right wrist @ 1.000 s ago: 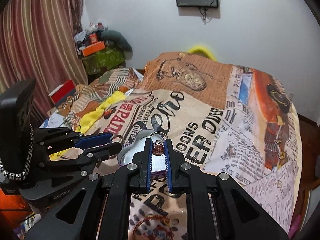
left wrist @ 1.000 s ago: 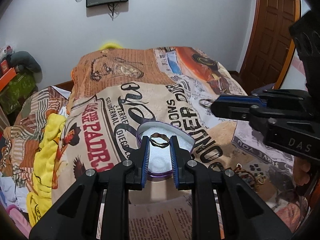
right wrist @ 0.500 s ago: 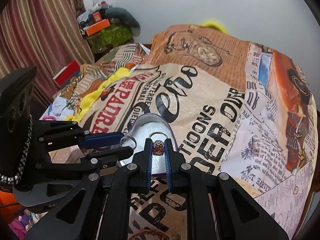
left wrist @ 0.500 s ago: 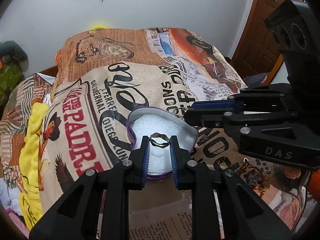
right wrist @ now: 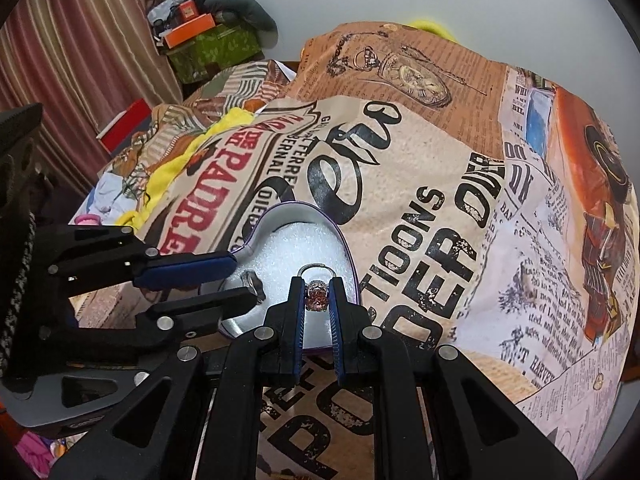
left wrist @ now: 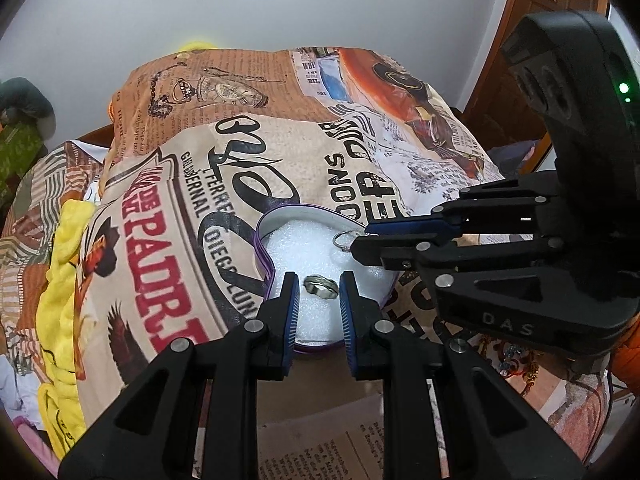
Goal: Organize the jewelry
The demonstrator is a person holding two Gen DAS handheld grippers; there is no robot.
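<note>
A heart-shaped purple box (left wrist: pixel 265 258) with white foam inside lies on the printed bedspread; it also shows in the right wrist view (right wrist: pixel 354 268). My left gripper (left wrist: pixel 319 286) is over the box, jaws slightly apart, with a plain metal ring (left wrist: pixel 321 286) lying between the fingertips on the foam. My right gripper (right wrist: pixel 318 294) is shut on a red-stone ring (right wrist: pixel 317 291) and holds it over the box. In the left wrist view the right gripper (left wrist: pixel 362 240) reaches in from the right with the ring's silver band (left wrist: pixel 343 239) at its tips.
The bed is covered by a newspaper-print spread (right wrist: pixel 460 208). Beaded bracelets (left wrist: pixel 516 368) lie at the lower right. A yellow cloth (left wrist: pixel 68 272) lies on the left. Boxes and clutter (right wrist: pixel 208 36) stand by the striped curtain. A wooden door (left wrist: pixel 552 8) is at right.
Both grippers have moved down and forward over the heart box. The left gripper's jaws have parted and the plain ring now lies loose on the foam.
</note>
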